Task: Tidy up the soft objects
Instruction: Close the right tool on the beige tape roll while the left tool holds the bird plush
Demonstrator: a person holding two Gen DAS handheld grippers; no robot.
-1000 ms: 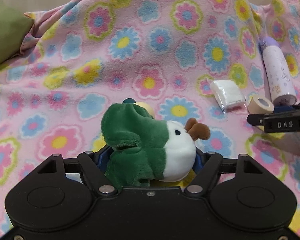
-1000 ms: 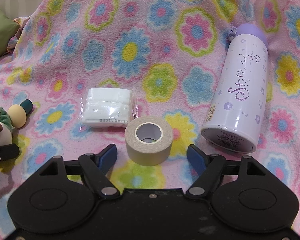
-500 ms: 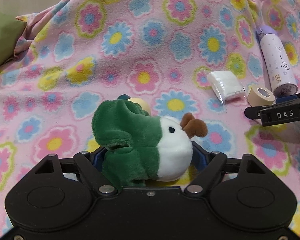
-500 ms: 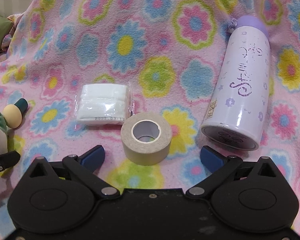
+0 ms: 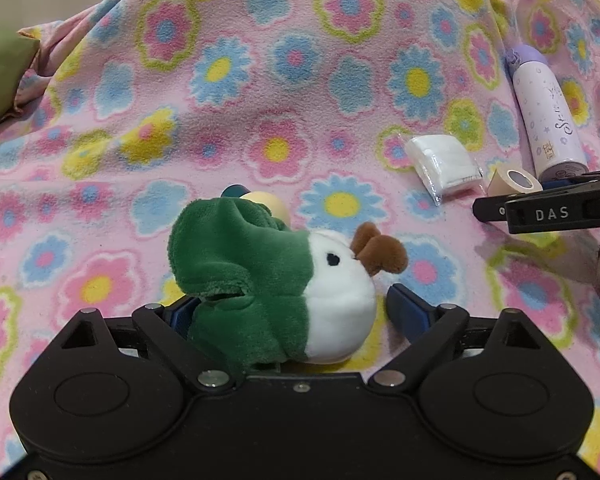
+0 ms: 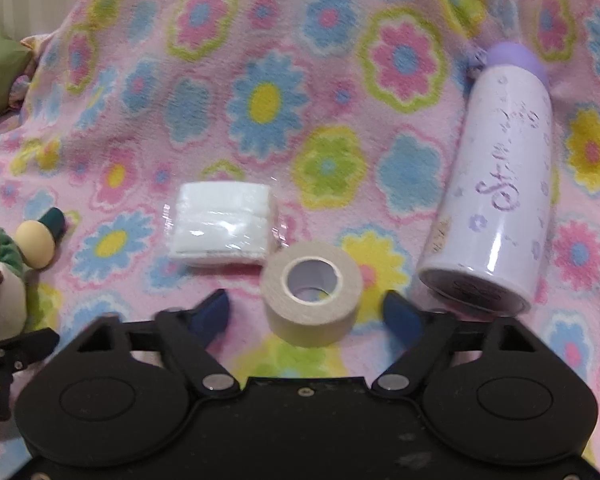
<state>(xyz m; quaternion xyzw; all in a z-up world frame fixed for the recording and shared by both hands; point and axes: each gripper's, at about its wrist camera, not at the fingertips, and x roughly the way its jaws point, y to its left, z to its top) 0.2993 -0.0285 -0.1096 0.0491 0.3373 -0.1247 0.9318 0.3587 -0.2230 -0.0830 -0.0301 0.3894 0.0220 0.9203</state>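
Note:
A green and white plush toy [image 5: 268,280] with a brown tuft lies on the flowered pink blanket [image 5: 260,80], between the jaws of my left gripper [image 5: 288,304]. Those jaws are opening; the right finger [image 5: 404,312] stands clear of the plush and the left finger is mostly hidden behind it. A beige tape roll [image 6: 312,296] sits between the jaws of my right gripper [image 6: 306,308], which are closing, with gaps on both sides. The plush [image 6: 0,292] also shows at the left edge of the right wrist view.
A wrapped white pad pack [image 6: 224,228] lies just beyond the tape. A lilac bottle [image 6: 496,200] lies on its side to the right. A green cushion [image 5: 0,72] sits at the far left. The right gripper's side [image 5: 548,212] reaches in at the right of the left wrist view.
The left jaws have spread and the right finger has come off the plush. The right jaws swung wide, then narrowed around the tape roll. Nothing has been lifted.

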